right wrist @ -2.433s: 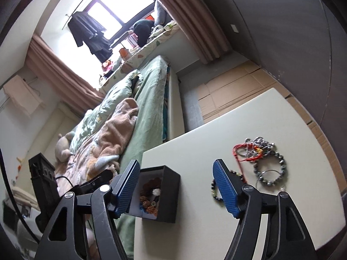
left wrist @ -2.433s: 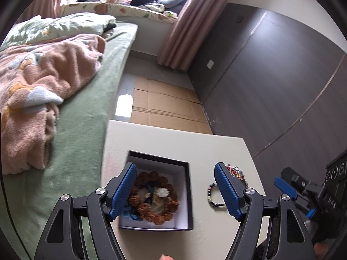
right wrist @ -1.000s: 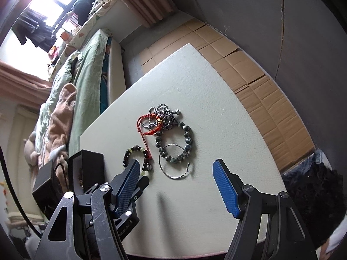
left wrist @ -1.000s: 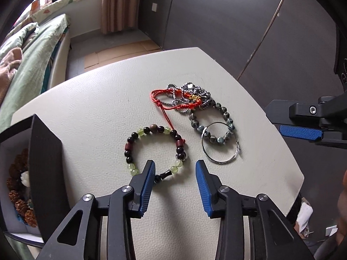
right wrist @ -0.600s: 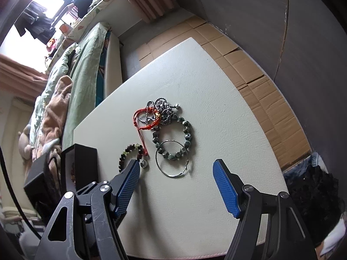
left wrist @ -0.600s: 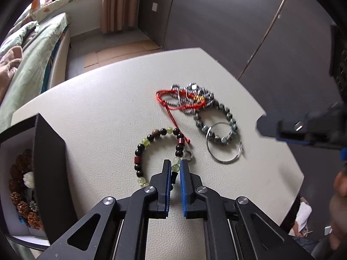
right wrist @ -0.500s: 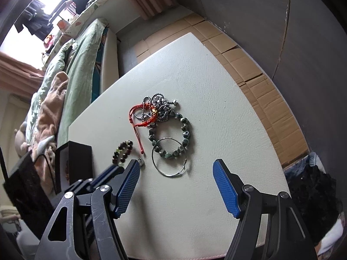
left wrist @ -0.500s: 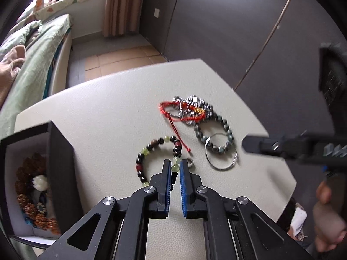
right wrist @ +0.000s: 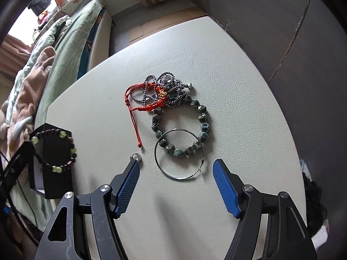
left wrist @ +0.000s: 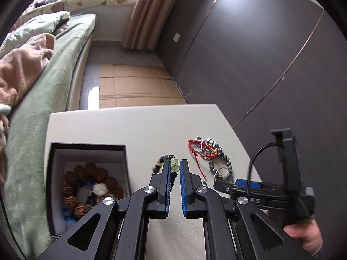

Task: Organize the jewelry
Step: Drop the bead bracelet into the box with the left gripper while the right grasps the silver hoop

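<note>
My left gripper (left wrist: 175,162) is shut on a black-and-green beaded bracelet (left wrist: 175,167) and holds it off the table, just right of the open black jewelry box (left wrist: 86,147). The lifted bracelet (right wrist: 54,149) hangs in front of the box (right wrist: 56,186) in the right wrist view. My right gripper (right wrist: 176,165) is open over a silver hoop (right wrist: 180,153) and a dark green stone bracelet (right wrist: 201,117). A red cord bracelet (right wrist: 151,106) and a silver chain (right wrist: 167,82) lie tangled beyond them.
The box holds brown bead bracelets and a white flower charm (left wrist: 99,189). A small silver ring (right wrist: 136,156) lies by my right gripper's left finger. The white table (left wrist: 138,125) stands beside a green bed (left wrist: 43,86), with cardboard on the floor (left wrist: 134,82) and a dark wardrobe (left wrist: 260,54).
My left gripper shut on the black-and-green bracelet, lifted it and carried it left toward the box. My right gripper came down closer over the hoop and the stone bracelet.
</note>
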Motion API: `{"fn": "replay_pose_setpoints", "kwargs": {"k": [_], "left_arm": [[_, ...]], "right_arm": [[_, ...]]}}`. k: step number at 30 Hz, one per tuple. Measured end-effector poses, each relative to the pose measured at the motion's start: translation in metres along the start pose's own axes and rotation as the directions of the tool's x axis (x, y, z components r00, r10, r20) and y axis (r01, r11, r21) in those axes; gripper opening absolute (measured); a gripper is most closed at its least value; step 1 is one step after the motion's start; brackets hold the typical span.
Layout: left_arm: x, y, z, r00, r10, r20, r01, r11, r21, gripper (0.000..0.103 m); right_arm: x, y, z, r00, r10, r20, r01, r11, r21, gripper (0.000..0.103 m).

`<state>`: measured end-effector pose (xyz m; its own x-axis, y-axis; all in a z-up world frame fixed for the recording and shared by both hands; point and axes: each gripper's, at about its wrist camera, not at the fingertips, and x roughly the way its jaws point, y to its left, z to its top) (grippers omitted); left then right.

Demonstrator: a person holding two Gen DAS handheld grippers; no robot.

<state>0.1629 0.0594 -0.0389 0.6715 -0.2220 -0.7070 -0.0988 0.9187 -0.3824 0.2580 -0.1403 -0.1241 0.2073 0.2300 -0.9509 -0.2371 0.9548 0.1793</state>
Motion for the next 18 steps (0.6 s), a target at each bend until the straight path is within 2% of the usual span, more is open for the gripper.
{"fn": "replay_pose_setpoints", "kwargs": {"k": [5,10,14,16,17,18], "left_arm": [[-0.022,0.01,0.003,0.999,-0.014,0.042,0.015,1.0,-0.024,0.008],[-0.046,0.02,0.005,0.996,-0.021,0.083,0.025,0.999,-0.042,0.008],[-0.062,0.033,0.003,0.993,-0.005,0.118,0.013,0.998,-0.067,0.008],[-0.067,0.04,0.003,0.991,0.011,0.132,0.0,0.996,-0.084,0.008],[-0.069,0.045,0.003,0.99,0.014,0.137,-0.002,0.996,-0.091,0.008],[-0.071,0.048,0.003,0.99,0.015,0.143,0.0,0.995,-0.098,0.008]], "right_arm": [[0.003,0.009,0.0,0.996,-0.083,0.026,0.084,0.996,-0.038,0.07],[0.007,0.022,-0.002,0.983,-0.176,0.06,0.181,0.979,-0.093,0.07],[0.004,0.024,-0.006,0.979,-0.183,0.084,0.191,0.977,-0.097,0.07],[0.003,0.025,-0.008,0.979,-0.179,0.095,0.189,0.976,-0.104,0.065],[0.001,0.027,-0.009,0.979,-0.176,0.1,0.187,0.976,-0.11,0.055],[0.0,0.029,-0.011,0.979,-0.176,0.099,0.186,0.976,-0.112,0.051]]}}
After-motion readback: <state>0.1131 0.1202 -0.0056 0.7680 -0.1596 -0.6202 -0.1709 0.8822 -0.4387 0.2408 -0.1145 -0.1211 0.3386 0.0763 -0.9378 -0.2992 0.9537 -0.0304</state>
